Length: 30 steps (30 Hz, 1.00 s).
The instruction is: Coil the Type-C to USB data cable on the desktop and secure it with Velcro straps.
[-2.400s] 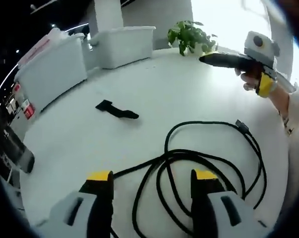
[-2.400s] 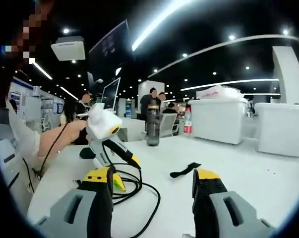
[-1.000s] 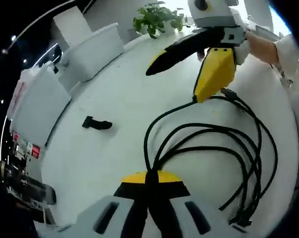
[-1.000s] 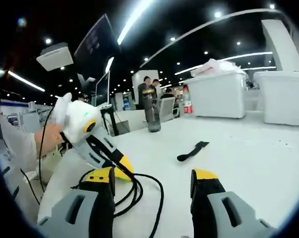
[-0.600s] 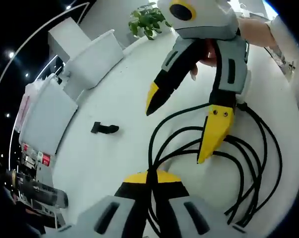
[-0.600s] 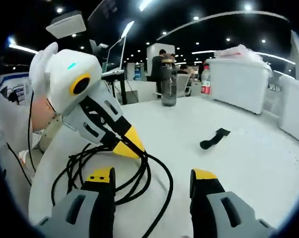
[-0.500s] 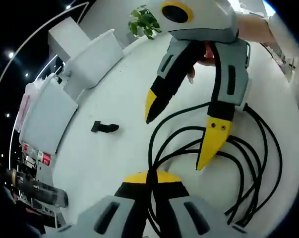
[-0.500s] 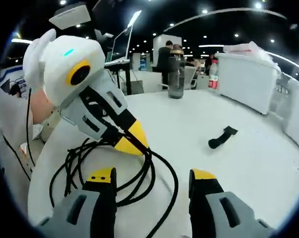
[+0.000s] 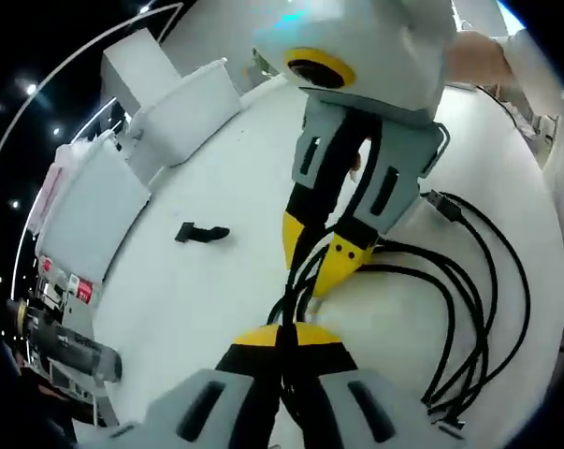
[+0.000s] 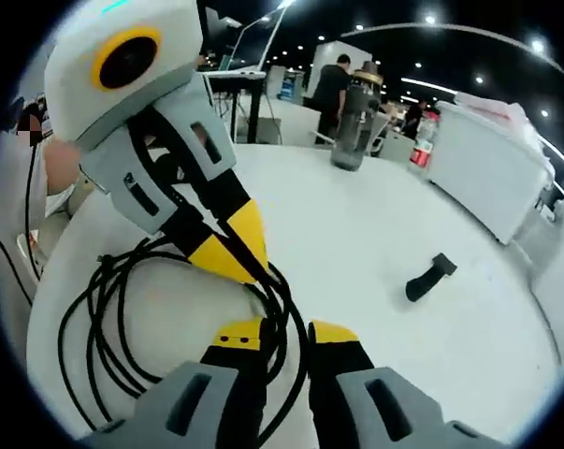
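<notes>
Data cable (image 9: 469,309): black, round-jacketed, lying in several loose overlapping loops on the white desktop (image 9: 216,290); one plug end (image 9: 445,204) shows at the outer side of the coil in the left gripper view. In the right gripper view the same cable (image 10: 104,327) lies as a bundle of loops on the desktop (image 10: 356,234), with its strands gathered to one point at the jaws.

Velcro strap (image 9: 203,233): black, short, lying flat on the desktop, well apart from the coil; seen also in the right gripper view (image 10: 429,276).

Containers: two white lidded bins (image 9: 183,117) at the far edge of the desktop in the left gripper view, contents not visible; another white bin (image 10: 483,154) in the right gripper view. A dark bottle (image 10: 354,117) and a clear bottle with red label (image 10: 422,140) stand on the desktop beyond.

Left gripper (image 9: 283,339): yellow-tipped jaws together, clamped on the gathered cable strands; in the right gripper view it (image 10: 227,245) comes in from the left, tips pinching the bundle.

Right gripper (image 10: 288,335): jaws nearly together, the cable strands passing between the tips; in the left gripper view it (image 9: 317,271) descends from above, its tips closed around the strands just beyond the left gripper's.
</notes>
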{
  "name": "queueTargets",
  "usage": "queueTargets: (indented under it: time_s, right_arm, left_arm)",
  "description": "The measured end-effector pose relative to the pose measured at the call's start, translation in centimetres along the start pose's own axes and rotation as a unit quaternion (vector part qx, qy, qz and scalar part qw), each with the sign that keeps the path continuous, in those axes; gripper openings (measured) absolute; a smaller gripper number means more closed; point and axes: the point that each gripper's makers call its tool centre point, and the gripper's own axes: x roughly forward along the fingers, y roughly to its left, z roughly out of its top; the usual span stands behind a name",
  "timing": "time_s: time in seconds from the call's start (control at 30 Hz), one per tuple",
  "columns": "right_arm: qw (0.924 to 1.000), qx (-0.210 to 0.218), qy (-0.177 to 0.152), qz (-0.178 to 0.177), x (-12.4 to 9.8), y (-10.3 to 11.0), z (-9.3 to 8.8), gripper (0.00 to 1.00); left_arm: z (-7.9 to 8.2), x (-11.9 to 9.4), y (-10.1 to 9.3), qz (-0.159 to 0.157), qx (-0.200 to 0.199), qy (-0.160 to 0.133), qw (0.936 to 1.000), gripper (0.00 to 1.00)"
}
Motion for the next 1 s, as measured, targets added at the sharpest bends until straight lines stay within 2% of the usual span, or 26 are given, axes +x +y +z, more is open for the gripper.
queueTargets:
  time_s: [0.03, 0.1, 0.17, 0.23, 0.3, 0.4, 0.43, 0.53, 0.6, 0.67, 0.7, 0.77, 0.9, 1.0]
  right_arm:
    - [0.9997, -0.023, -0.002, -0.009, -0.1, -0.3, 0.1, 0.07]
    - [0.999, -0.045, -0.001, 0.003, 0.0, 0.1, 0.3, 0.05]
    - [0.9984, -0.057, 0.005, 0.007, 0.0, 0.3, 0.4, 0.03]
    - [0.9973, -0.072, 0.008, 0.009, 0.0, 0.3, 0.5, 0.03]
    - [0.9972, -0.073, 0.011, 0.011, 0.0, 0.3, 0.5, 0.02]
    - [0.9974, -0.072, -0.004, -0.002, -0.3, -0.1, 1.2, 0.02]
    - [0.9956, -0.09, -0.021, -0.015, -0.5, -0.4, 1.9, 0.02]
    - [0.9929, -0.109, -0.046, -0.008, -1.2, 0.4, 3.4, 0.02]
    - [0.9925, -0.111, -0.049, -0.006, -1.4, 0.6, 3.8, 0.02]
    - [0.9928, -0.111, -0.047, -0.001, -1.2, 0.6, 3.7, 0.02]
    - [0.993, -0.11, -0.045, 0.0, -1.0, 0.5, 3.4, 0.02]
    - [0.9943, -0.097, -0.044, 0.007, -0.9, 0.4, 3.0, 0.03]
    - [0.9983, 0.019, -0.051, 0.02, -1.1, -0.1, 2.7, 0.06]
    - [0.996, 0.072, -0.046, 0.028, -1.1, -0.7, 2.1, 0.2]
  left_arm:
    - [-0.1, 0.0, -0.1, -0.002, -0.022, -0.004, 0.9997, 0.05]
    - [-0.1, 0.1, -0.2, -0.005, -0.065, -0.012, 0.9978, 0.06]
    - [-0.2, 0.2, 0.0, -0.006, -0.061, -0.013, 0.9981, 0.11]
    - [-0.4, 0.4, -0.1, -0.003, -0.064, -0.018, 0.9978, 0.22]
    - [-0.5, 0.4, 0.3, 0.0, -0.07, -0.019, 0.9974, 0.25]
    - [-0.3, 0.7, 0.7, 0.002, -0.107, -0.036, 0.9937, 0.27]
    - [-0.4, 0.8, 0.8, 0.0, -0.111, -0.039, 0.9931, 0.27]
    - [-0.1, 1.0, 0.9, -0.006, -0.122, -0.051, 0.9911, 0.27]
    - [0.0, 1.3, 1.1, -0.012, -0.135, -0.059, 0.989, 0.24]
    - [0.0, 1.4, 0.5, -0.027, -0.147, -0.05, 0.9875, 0.12]
    - [0.1, 1.6, 0.5, -0.022, -0.139, -0.05, 0.9889, 0.08]
    - [0.2, 1.5, 0.4, -0.019, -0.11, -0.038, 0.9931, 0.06]
    - [0.4, 1.4, 0.2, -0.013, -0.093, -0.02, 0.9954, 0.05]
    - [0.2, 1.4, 0.3, -0.01, -0.102, -0.021, 0.9946, 0.04]
